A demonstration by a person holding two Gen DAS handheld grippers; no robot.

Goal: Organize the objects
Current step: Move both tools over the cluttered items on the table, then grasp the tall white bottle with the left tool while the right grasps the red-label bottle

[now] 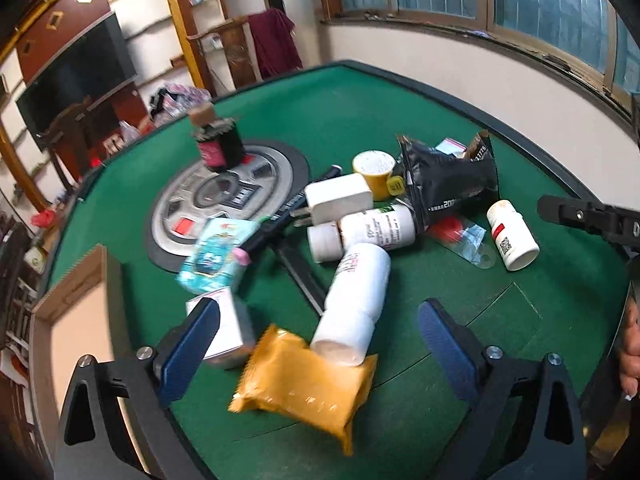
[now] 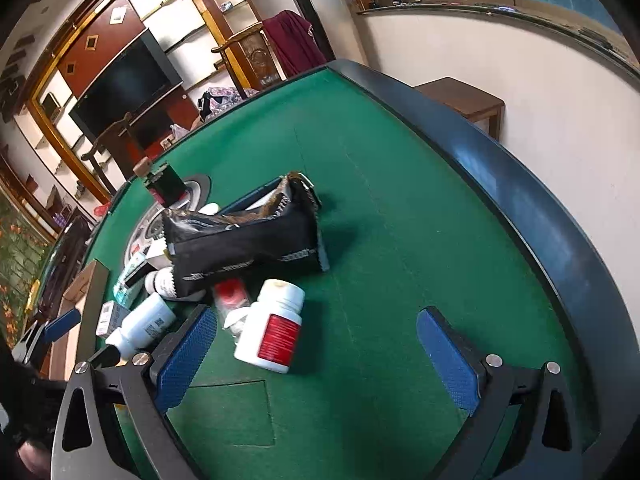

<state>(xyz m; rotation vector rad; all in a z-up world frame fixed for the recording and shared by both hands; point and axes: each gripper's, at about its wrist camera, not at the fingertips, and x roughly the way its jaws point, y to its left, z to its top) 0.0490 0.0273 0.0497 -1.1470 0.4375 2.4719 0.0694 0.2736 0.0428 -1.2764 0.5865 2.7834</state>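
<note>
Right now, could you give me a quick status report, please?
Left gripper open above yellow packet. Right gripper open, white pill bottle between fingers, ungripped. Pile on green table unsorted.

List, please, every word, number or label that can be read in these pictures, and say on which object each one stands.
"200": black snack bag, in white print; the rest is blurred.
"2778", approximately: brown top edge of that bag, hard to be sure.
QR code, no readable text: white pill bottle with red label.
Too blurred to read: large white bottle, lying white bottle, teal packet, dark jar.
</note>
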